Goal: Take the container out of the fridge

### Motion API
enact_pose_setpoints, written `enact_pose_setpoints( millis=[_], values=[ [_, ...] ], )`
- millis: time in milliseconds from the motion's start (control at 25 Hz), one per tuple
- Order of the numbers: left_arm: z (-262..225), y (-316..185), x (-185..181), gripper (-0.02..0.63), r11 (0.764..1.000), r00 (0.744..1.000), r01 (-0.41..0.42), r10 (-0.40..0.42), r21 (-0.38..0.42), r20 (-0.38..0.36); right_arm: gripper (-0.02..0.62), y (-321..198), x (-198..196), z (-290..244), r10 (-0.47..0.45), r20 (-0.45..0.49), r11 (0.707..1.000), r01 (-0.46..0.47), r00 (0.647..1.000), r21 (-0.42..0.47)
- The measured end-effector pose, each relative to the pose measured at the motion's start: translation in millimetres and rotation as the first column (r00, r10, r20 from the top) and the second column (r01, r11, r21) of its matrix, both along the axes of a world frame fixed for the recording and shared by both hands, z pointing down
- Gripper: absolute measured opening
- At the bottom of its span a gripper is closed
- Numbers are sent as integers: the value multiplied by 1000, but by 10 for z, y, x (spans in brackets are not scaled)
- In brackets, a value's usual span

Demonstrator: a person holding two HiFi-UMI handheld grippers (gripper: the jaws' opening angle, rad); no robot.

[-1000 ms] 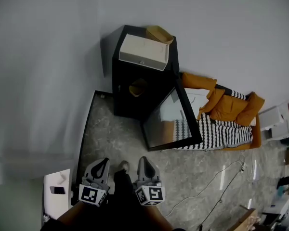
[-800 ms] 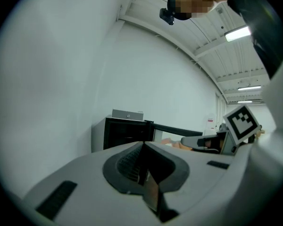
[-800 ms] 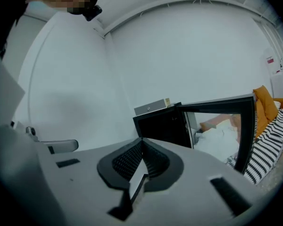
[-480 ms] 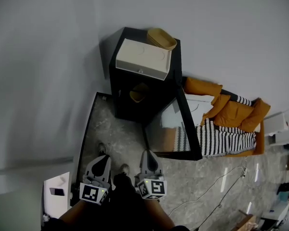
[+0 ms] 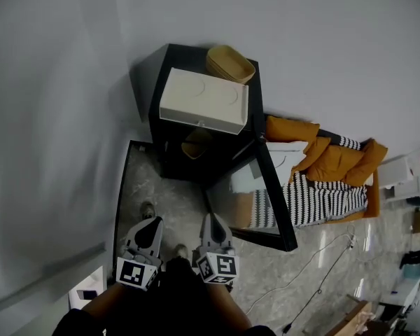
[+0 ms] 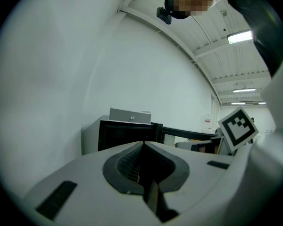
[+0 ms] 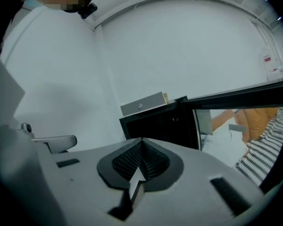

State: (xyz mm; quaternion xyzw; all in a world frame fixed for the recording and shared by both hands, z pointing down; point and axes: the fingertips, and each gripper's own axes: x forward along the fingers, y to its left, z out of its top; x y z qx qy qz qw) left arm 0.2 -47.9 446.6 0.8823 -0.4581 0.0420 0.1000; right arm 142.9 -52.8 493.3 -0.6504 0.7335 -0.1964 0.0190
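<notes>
Grey stone floor (image 5: 164,198), white wall. Black fridge (image 5: 182,57) at upper centre of head view, glass door (image 5: 248,196) open toward lower right. Container (image 5: 194,148), tan, sits inside the fridge, partly hidden under the fridge top w/ white box (image 5: 203,100) & basket (image 5: 229,63). Left tool (image 5: 150,228) & right tool (image 5: 211,224) low in frame, both closed on nothing, well apart from the fridge. Container lies straight up-frame, prob. nearer the right tool. Its long axis can't be told. In both gripper views the fridge interior is dark, container not made out.

Orange cushions (image 5: 334,161) touch a striped blanket (image 5: 322,200).
</notes>
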Motion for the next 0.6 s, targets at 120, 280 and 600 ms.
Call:
enact_pose_setpoints(
  millis=[120, 280, 600],
  values=[
    [56, -246, 3, 5, 999, 999, -44, 44, -27, 4, 0, -277, -20, 134, 34, 2, 999, -34, 999, -24],
    [92, -600, 5, 5, 998, 998, -60, 60, -26, 4, 0, -656, -11, 349, 68, -1, 996, -68, 998, -58],
    [101, -1010, 22, 5, 998, 997, -66, 65, -20, -31, 2, -1361, 57, 901, 112, -40, 987, -116, 993, -115]
  ],
)
